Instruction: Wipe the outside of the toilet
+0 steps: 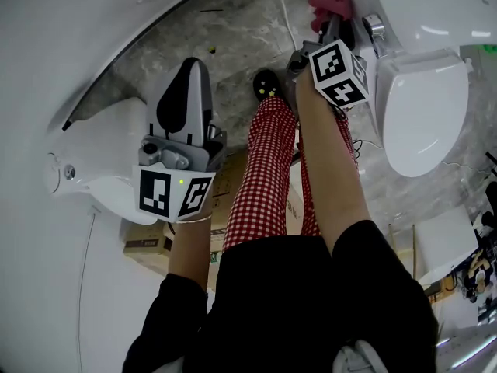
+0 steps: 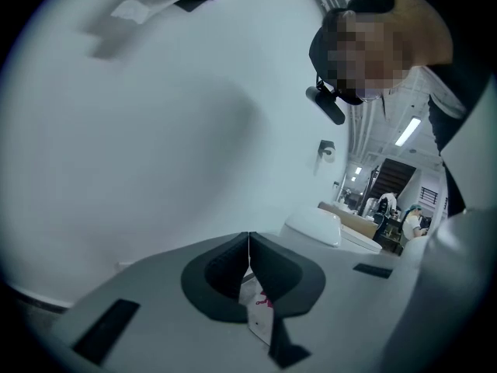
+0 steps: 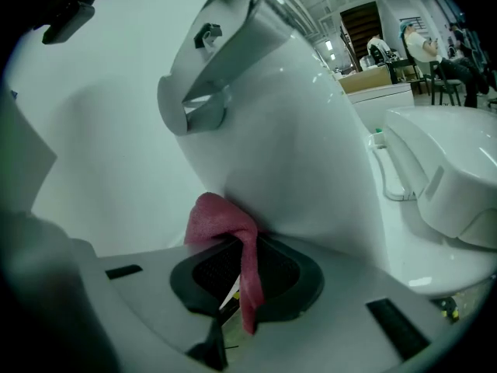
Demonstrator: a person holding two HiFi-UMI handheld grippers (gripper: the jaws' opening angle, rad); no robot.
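Observation:
The white toilet [image 1: 423, 111] stands at the upper right of the head view, lid down, with its tank [image 1: 419, 2] above it. My right gripper [image 1: 330, 20] is shut on a pink cloth [image 1: 330, 1], which is pressed against the tank's side. In the right gripper view the pink cloth [image 3: 221, 220] bunches between the right gripper [image 3: 242, 249] and the curved white tank [image 3: 287, 146], with a strip hanging down through the jaws. My left gripper [image 1: 194, 68] is held out over the floor at the left. In its own view the left gripper [image 2: 248, 241] is shut on nothing and faces a white wall.
A second white toilet [image 1: 101, 158] sits at the left, beside a cardboard box [image 1: 151, 247]. The person's legs in red checked trousers [image 1: 264, 169] and a black shoe [image 1: 268, 84] stand on the marble floor [image 1: 248, 26]. Another toilet [image 2: 314, 225] and distant people show behind.

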